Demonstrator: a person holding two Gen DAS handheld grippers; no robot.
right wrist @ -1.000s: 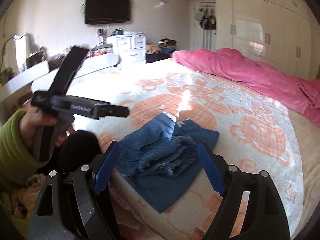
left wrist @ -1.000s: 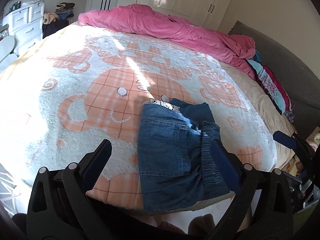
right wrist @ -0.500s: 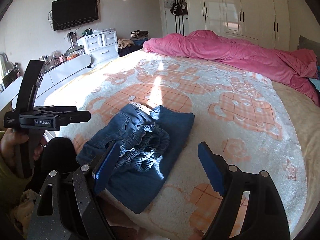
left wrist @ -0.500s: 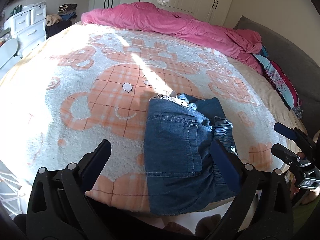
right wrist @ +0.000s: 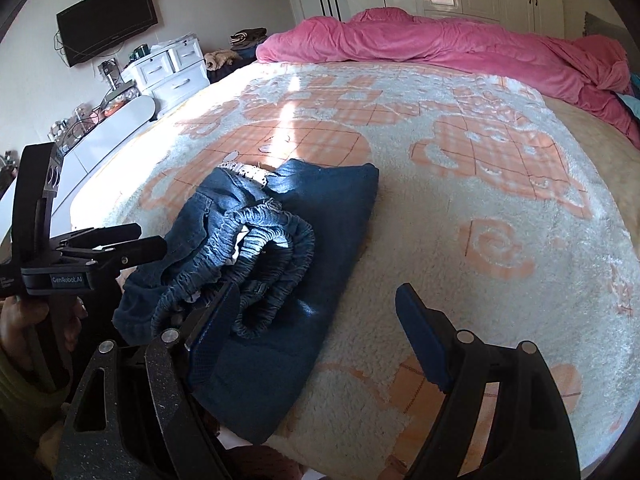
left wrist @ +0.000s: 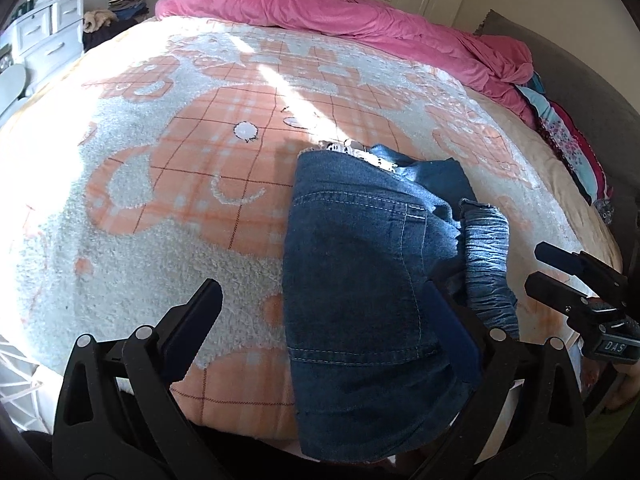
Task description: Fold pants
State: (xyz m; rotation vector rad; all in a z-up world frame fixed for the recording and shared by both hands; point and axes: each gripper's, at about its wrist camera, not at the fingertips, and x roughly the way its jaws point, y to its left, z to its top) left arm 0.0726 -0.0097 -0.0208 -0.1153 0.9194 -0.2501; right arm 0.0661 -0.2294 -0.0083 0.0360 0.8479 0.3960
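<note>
1. Lying near the front edge of the bed, the dark blue denim pants (left wrist: 360, 280) form a compact folded bundle on the fluffy white-and-orange checked blanket (left wrist: 160, 200).
2. The left tool (left wrist: 320, 320) hovers above the bundle with its blue-padded fingers (left wrist: 196, 320) spread apart, gripping nothing.
3. The right tool (right wrist: 320, 320) also stands wide apart and empty, just beside the bundle.
4. Folding looks nearly done, but the ruched elastic waistband (right wrist: 276, 248) sits bunched on top, with a white lace trim (right wrist: 248, 170) peeking out at the far end.
5. The next move probably calls for flattening or tucking that thick, springy waistband so the stiff denim lies square.
</note>
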